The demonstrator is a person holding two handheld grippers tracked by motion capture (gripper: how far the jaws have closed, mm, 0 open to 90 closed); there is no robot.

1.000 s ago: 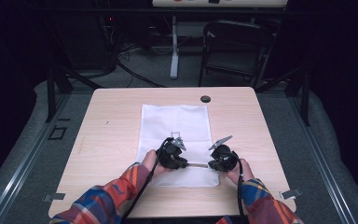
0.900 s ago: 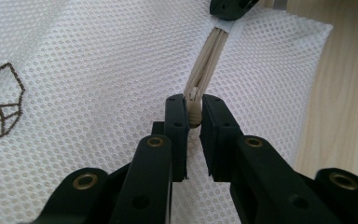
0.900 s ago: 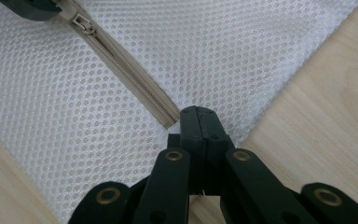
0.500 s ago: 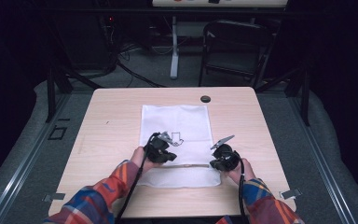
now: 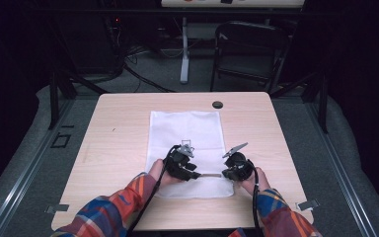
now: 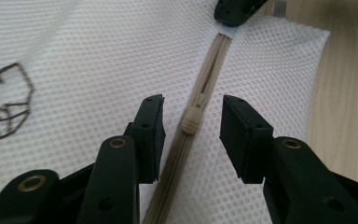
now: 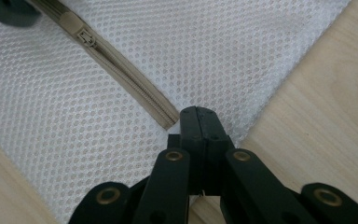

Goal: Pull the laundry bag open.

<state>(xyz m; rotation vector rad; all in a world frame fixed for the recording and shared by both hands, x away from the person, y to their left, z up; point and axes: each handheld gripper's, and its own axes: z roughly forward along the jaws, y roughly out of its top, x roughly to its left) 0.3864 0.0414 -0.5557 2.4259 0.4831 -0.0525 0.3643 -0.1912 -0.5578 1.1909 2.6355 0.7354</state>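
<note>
Left tool (image 6: 190, 128) jaws just spread, straddling beige zipper slider (image 6: 190, 122) without pressing. Right tool (image 7: 199, 122) pressed together, pinching white mesh laundry bag (image 5: 187, 133) at zipper end. Bag flat on light wooden tabletop (image 5: 118, 128). Slider released; regrip likely needed.

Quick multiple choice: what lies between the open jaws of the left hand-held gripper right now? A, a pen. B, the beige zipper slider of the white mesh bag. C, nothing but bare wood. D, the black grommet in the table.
B: in the left gripper view the left hand-held gripper stands open astride the zipper slider on the mesh bag, pads not touching it.
</note>
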